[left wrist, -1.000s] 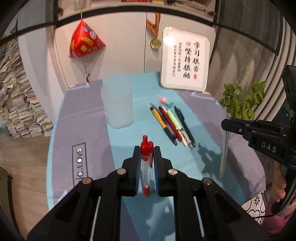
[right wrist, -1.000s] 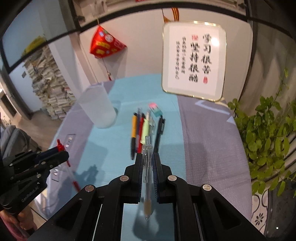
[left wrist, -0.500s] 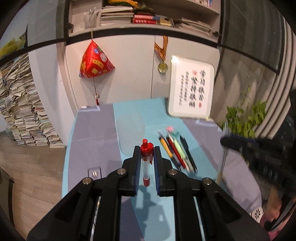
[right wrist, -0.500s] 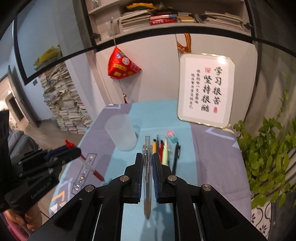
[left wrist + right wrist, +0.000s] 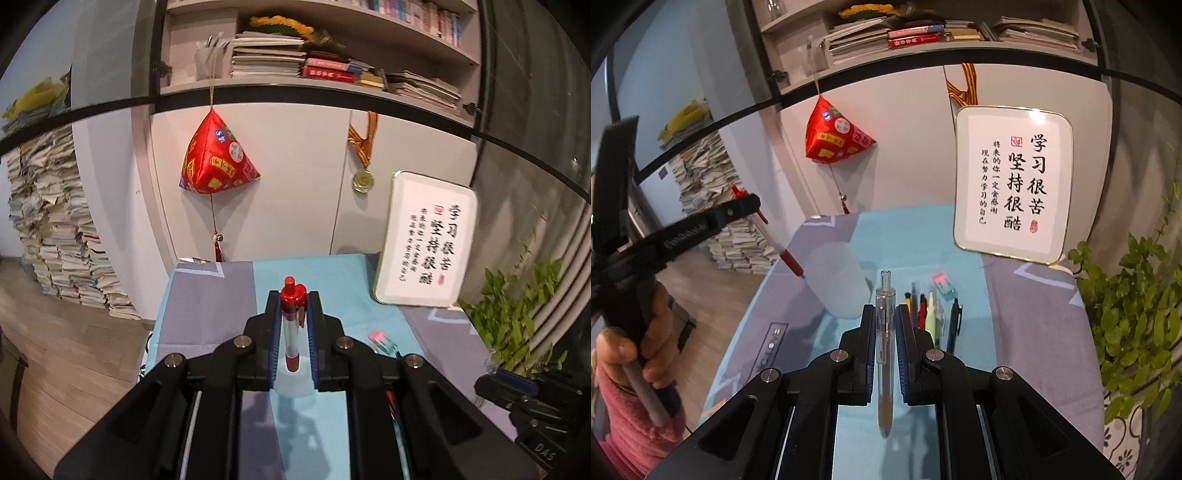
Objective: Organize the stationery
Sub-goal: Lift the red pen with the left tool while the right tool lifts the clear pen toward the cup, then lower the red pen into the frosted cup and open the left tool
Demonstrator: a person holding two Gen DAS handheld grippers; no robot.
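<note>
My left gripper is shut on a red-capped clear pen, held upright. In the right wrist view the left gripper holds that red pen tip down, close beside the rim of the frosted cup. My right gripper is shut on a clear pen with a tan grip, above the blue cloth. A row of several pens and a pink-and-clear eraser lie on the cloth right of the cup. The eraser also shows in the left wrist view.
A framed calligraphy sign leans at the table's back right. A green plant stands past the right edge. A red hanging ornament and a medal hang on the cabinet behind. The tablecloth is blue and grey.
Both grippers have risen and tilted up. The left gripper has carried the red pen up and toward the cup. The right gripper still holds the clear pen.
</note>
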